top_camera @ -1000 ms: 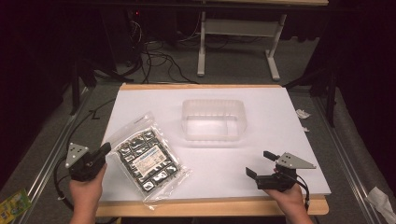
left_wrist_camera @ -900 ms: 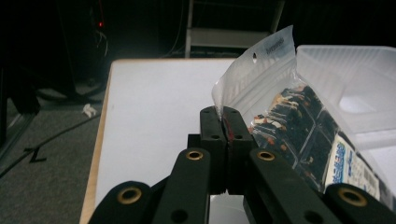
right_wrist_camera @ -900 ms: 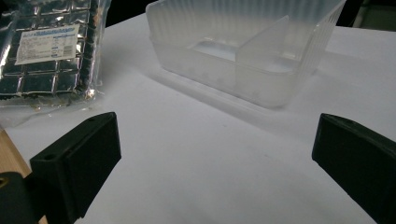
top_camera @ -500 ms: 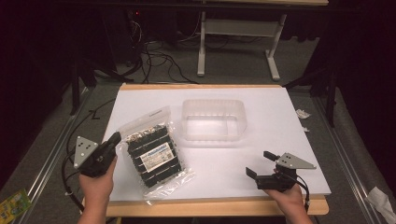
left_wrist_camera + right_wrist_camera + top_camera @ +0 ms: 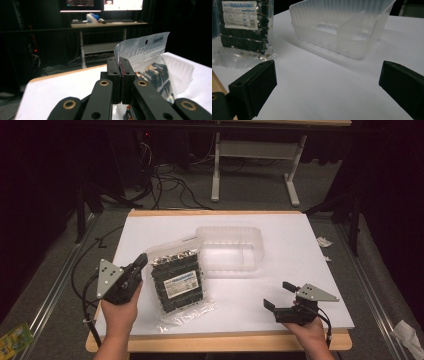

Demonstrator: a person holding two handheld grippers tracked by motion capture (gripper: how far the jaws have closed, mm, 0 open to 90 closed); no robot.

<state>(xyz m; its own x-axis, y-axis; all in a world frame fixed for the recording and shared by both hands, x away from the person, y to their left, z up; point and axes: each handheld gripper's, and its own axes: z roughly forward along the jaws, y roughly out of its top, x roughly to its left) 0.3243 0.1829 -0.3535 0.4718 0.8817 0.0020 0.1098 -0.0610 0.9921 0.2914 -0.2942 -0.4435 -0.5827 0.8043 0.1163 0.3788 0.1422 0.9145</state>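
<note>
A clear plastic bag (image 5: 177, 277) of black parts with a white label lies tilted on the white sheet, its left edge lifted. My left gripper (image 5: 141, 262) is shut on that edge; in the left gripper view the bag (image 5: 147, 57) stands up from between the closed jaws (image 5: 121, 70). A clear plastic tub (image 5: 230, 249) with a divider sits just beyond the bag. My right gripper (image 5: 280, 296) rests open near the front right of the sheet, nothing between its jaws, with the tub (image 5: 344, 27) and the bag (image 5: 242, 25) ahead of it.
The white sheet (image 5: 310, 250) covers a wooden table top (image 5: 220, 342). Cables (image 5: 165, 185) and a desk frame (image 5: 255, 165) stand on the floor beyond. A yellow-green packet (image 5: 15, 337) lies on the floor at the lower left.
My left gripper has moved right and up, pulling the bag's left edge off the sheet and turning the bag more upright. The right gripper has stayed put.
</note>
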